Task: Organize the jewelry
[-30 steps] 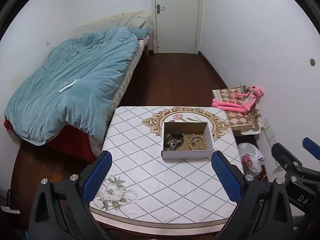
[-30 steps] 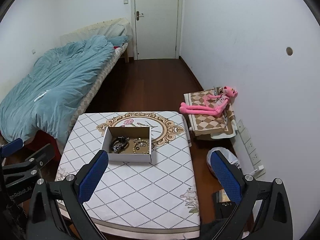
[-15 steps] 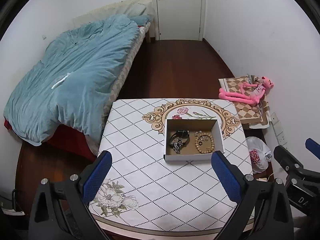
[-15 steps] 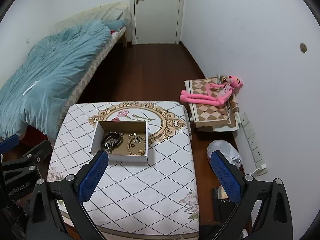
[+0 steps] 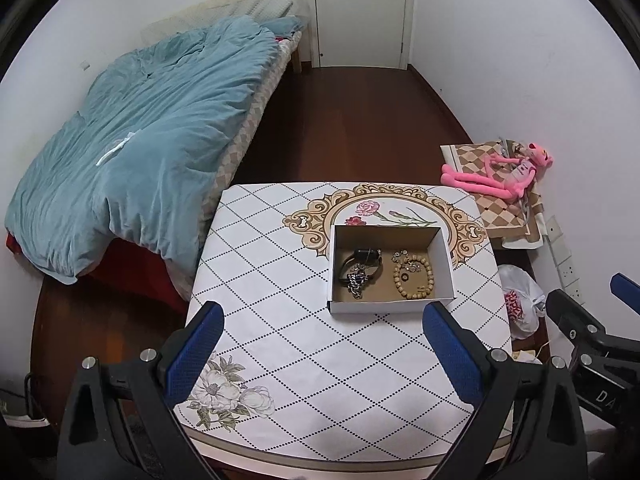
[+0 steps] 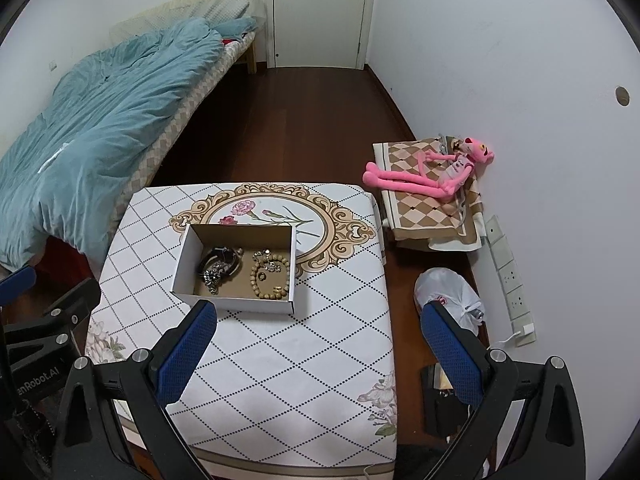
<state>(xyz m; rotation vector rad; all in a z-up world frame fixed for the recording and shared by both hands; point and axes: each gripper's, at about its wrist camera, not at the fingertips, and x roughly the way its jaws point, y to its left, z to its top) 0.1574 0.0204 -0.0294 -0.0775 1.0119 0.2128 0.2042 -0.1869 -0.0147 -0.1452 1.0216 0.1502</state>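
An open cardboard box (image 5: 443, 258) stands on the patterned table (image 5: 280, 320); it also shows in the right wrist view (image 6: 188, 256). Inside lie a dark watch with a silver chain (image 5: 358, 272) on the left and a wooden bead bracelet (image 5: 414, 278) with small pieces on the right. The watch (image 6: 218, 266) and the bracelet (image 6: 270, 276) show in the right wrist view too. My left gripper (image 5: 324, 344) is open and empty, above the table's near side. My right gripper (image 6: 320, 342) is open and empty, above the table's right part.
A bed with a teal duvet (image 5: 140, 128) stands left of the table. A pink plush toy (image 6: 432, 176) lies on a checkered cushion by the right wall. A white plastic bag (image 6: 448, 292) sits on the floor. A white door (image 5: 360, 12) is at the back.
Both grippers have tilted downward and moved closer to the table, so the box now appears larger and nearer in both views. Both stay open.
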